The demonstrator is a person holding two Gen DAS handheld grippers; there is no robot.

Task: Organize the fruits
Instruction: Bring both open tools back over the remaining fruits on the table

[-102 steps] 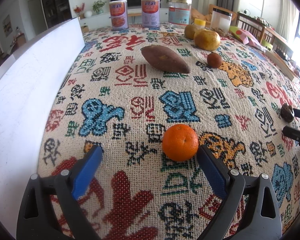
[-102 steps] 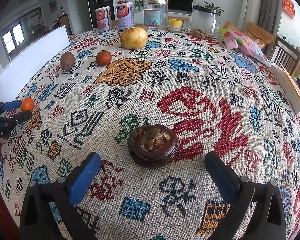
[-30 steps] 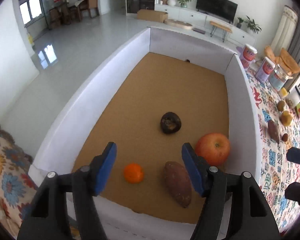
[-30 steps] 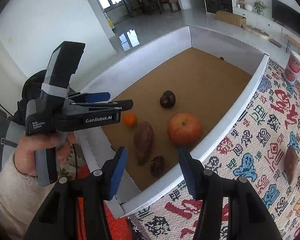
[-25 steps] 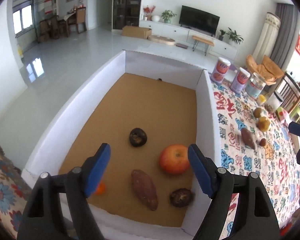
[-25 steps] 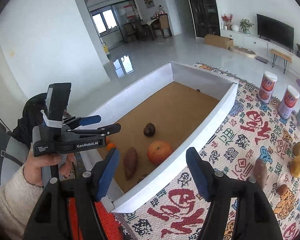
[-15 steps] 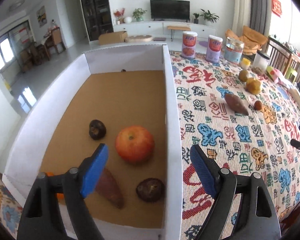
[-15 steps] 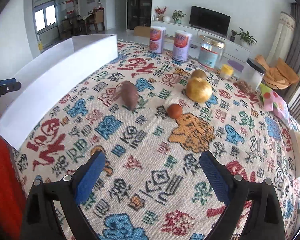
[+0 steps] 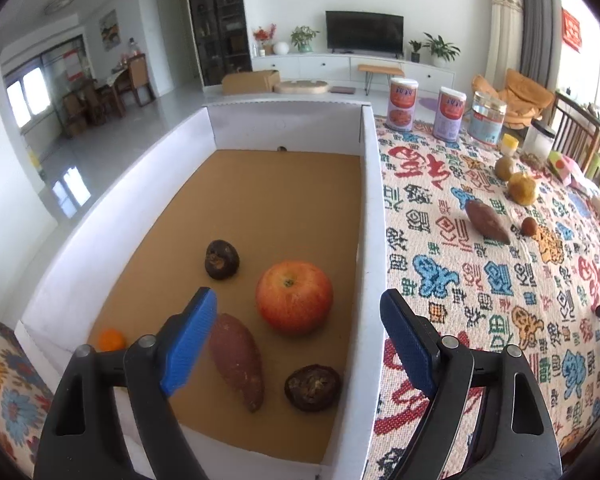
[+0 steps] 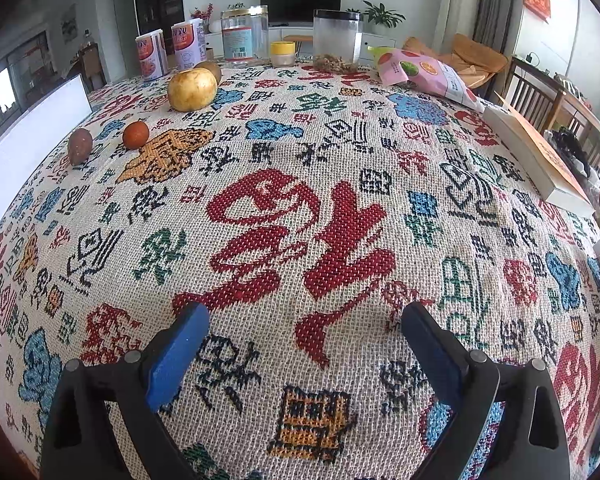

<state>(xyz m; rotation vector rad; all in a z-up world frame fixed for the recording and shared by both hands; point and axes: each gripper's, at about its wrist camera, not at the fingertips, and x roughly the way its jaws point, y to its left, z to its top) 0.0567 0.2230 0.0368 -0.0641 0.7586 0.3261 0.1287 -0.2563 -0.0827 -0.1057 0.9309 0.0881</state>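
My left tool (image 9: 298, 322) hangs released and empty over the white-walled box with a brown cardboard floor (image 9: 370, 216). Inside lie a red apple (image 9: 294, 297), a reddish-brown sweet potato (image 9: 237, 360), a small orange tangerine (image 9: 111, 339) and two dark brown round fruits (image 9: 312, 387). My right tool (image 10: 305, 336) is opening, empty, above the patterned woven bench cloth (image 10: 300, 216), where a yellow pear (image 10: 192, 89) waits.

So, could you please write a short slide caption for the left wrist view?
Open left gripper above a white box holding an apple, sweet potato and small orange.
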